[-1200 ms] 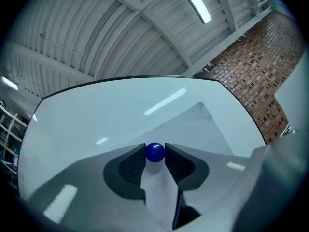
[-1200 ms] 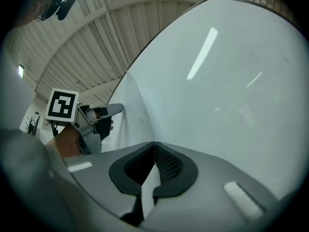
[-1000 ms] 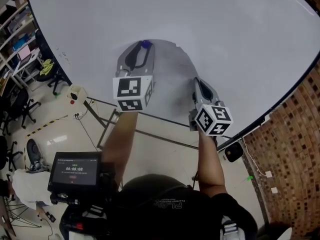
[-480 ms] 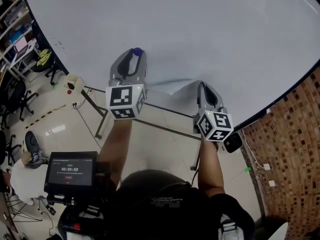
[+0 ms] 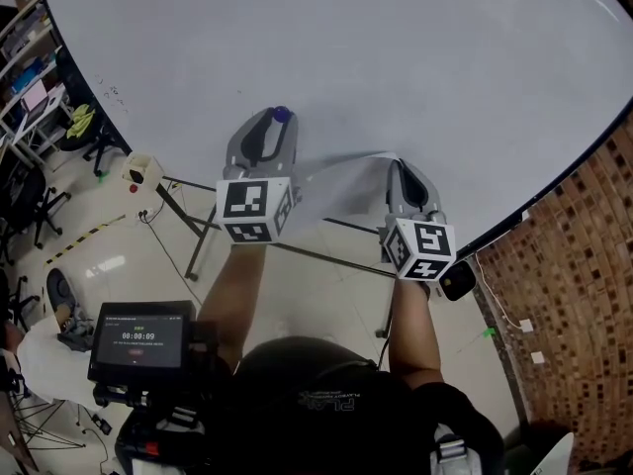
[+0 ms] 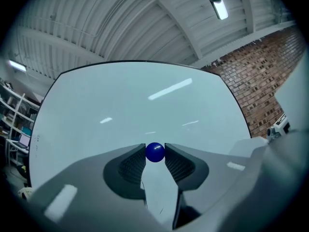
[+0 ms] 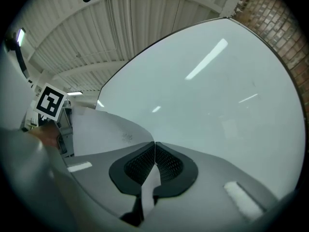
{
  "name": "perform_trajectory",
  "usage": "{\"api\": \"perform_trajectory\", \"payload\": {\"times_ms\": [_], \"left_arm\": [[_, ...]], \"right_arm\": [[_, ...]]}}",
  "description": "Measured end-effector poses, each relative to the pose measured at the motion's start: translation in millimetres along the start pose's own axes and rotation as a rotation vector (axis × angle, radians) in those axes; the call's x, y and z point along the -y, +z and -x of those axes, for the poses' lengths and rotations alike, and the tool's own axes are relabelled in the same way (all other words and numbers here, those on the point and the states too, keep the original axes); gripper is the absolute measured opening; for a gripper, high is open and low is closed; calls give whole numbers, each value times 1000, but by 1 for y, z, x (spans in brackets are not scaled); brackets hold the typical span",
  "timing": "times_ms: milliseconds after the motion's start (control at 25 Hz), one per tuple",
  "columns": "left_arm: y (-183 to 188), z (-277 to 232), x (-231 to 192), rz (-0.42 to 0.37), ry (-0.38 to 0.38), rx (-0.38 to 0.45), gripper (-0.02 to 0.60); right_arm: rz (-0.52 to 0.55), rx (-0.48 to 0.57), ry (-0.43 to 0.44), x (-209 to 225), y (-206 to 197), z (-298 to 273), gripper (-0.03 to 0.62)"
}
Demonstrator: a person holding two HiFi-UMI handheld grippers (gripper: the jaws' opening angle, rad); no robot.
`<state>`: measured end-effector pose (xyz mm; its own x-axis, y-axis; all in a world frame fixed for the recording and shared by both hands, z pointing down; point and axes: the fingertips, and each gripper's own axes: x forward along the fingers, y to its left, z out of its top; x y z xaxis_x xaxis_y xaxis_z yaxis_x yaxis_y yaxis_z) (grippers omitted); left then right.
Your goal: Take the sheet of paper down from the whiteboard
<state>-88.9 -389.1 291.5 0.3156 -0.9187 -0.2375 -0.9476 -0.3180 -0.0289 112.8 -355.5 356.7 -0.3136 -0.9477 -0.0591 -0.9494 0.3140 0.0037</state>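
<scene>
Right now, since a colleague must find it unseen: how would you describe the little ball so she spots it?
Face the big whiteboard and find the left claw before it. Pinched at its tips sits the ball: glossy dark blue, the only colour among white board, white paper and grey claw.

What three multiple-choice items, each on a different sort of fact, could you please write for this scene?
1. Where is the magnet?
A. between the left gripper's jaws
B. between the right gripper's jaws
C. in neither gripper

2. What colour is the magnet?
A. red
B. blue
C. yellow

3. What state is the right gripper in?
A. wide open
B. shut on the paper
C. shut on nothing

Answers:
1 A: the left gripper view shows the ball clamped between its jaws.
2 B: it shows deep blue in both the head view and the left gripper view.
3 B: the sheet runs pinched between its closed jaws.
</scene>
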Motion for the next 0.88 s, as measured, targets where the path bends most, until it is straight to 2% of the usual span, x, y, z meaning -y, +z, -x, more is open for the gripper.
{"api": "perform_trajectory", "payload": {"times_ms": [880], "left_arm": [[-19,-3,12,-7,-30,-46,123]], "right_arm": [[42,25,-9,-11,8,-3,12]]}}
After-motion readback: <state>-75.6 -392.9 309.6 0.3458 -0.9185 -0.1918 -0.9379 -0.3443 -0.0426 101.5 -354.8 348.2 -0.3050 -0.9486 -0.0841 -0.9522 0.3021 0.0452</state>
